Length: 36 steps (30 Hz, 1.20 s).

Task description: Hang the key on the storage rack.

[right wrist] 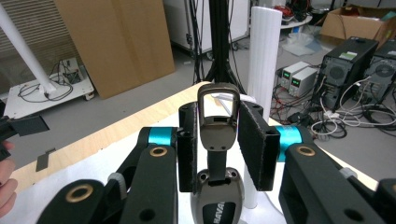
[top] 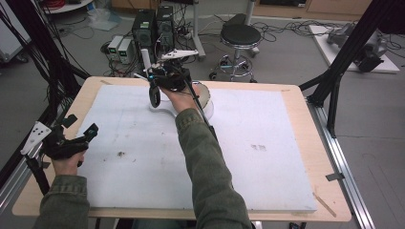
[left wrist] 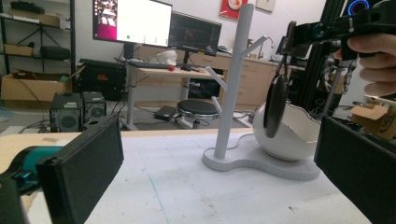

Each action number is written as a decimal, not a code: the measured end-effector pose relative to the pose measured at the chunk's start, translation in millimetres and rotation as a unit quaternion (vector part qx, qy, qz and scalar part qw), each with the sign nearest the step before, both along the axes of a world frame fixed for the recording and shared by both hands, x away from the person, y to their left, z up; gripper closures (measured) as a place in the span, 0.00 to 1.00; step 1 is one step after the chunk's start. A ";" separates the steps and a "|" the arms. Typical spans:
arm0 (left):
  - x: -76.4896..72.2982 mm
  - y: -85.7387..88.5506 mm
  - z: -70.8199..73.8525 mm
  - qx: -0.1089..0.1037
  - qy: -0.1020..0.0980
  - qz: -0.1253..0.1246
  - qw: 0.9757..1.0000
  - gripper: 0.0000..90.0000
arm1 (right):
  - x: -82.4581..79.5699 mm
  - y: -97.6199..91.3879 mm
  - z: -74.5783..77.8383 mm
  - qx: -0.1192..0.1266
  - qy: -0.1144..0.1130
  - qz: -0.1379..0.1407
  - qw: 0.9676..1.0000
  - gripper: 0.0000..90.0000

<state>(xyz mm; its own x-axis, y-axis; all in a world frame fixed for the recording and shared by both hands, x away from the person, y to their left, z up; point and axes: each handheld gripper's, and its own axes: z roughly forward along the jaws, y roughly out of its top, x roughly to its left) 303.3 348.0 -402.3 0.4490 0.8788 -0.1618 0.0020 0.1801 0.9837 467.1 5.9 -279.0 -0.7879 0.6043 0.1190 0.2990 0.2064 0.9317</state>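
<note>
Seen from the high view, a person in olive sleeves works at a wooden counter [top: 296, 98] topped with a white foam mat [top: 258, 143]. The right tool [top: 155, 93] is stretched to the far middle of the mat, carrying a dark metal clip [top: 154, 98] that hangs down just above the flat base of a white peg stand [top: 145, 59], next to a white bowl [top: 204, 95]. The left tool [top: 79, 133] is held at the counter's near-left edge, well apart from the stand.

In the left gripper view, the left tool [left wrist: 219, 163] has its two black jaws spread wide with nothing between them. Beyond them the peg stand [left wrist: 233, 79] rises upright from its base, the bowl [left wrist: 299, 140] sits on the same base, and the clip [left wrist: 275, 105] dangles in front of the bowl's rim from the other tool.

In the right gripper view, the right tool [right wrist: 217, 142] is clamped narrowly on the clip [right wrist: 218, 130], whose ring end points up between the pads. The stand's white post [right wrist: 264, 56] stands just behind.
</note>
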 end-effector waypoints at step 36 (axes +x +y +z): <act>-7.4 11.5 -3.0 -0.003 0.002 0.015 1.000 0.02 | 16.9 19.3 -4.9 0.014 0.009 0.009 1.000 0.52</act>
